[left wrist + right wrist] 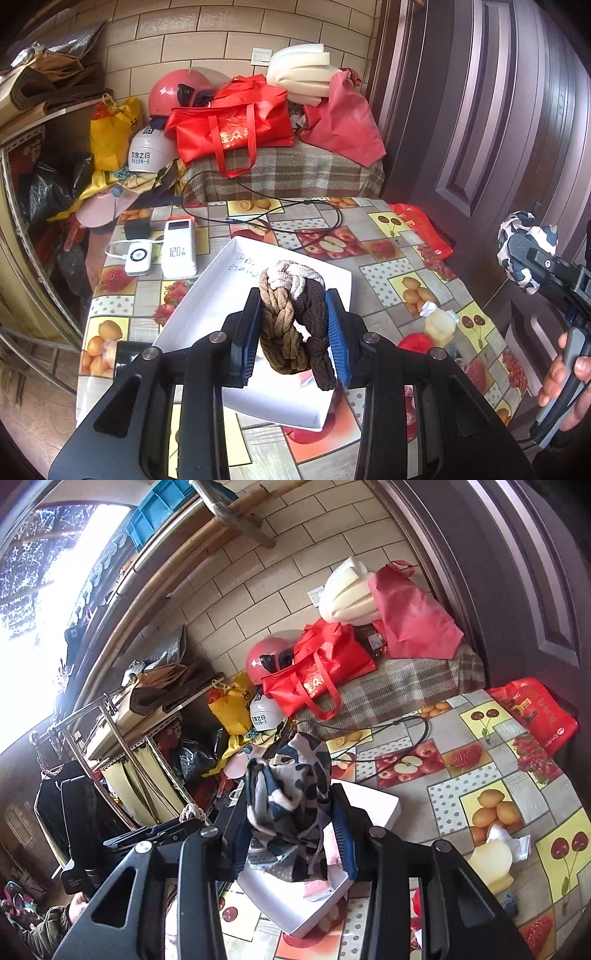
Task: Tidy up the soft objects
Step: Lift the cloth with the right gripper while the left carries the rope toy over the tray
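My left tongs [293, 325] pinch a braided band [291, 317], right tongs [295, 830] a patterned cloth [291, 794]; both hang above the white box [207, 295], neither dropped in yet.

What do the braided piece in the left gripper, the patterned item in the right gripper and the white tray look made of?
Braided piece: looks like soft knitted or chenille-type cord, matte and ribbed, in cream, tan and dark brown strands.
Patterned item: thin woven or mesh fabric, judging by its limp folds and a perforated patch.
White tray: probably cardboard, with matte, thin, straight walls and handwriting inside.
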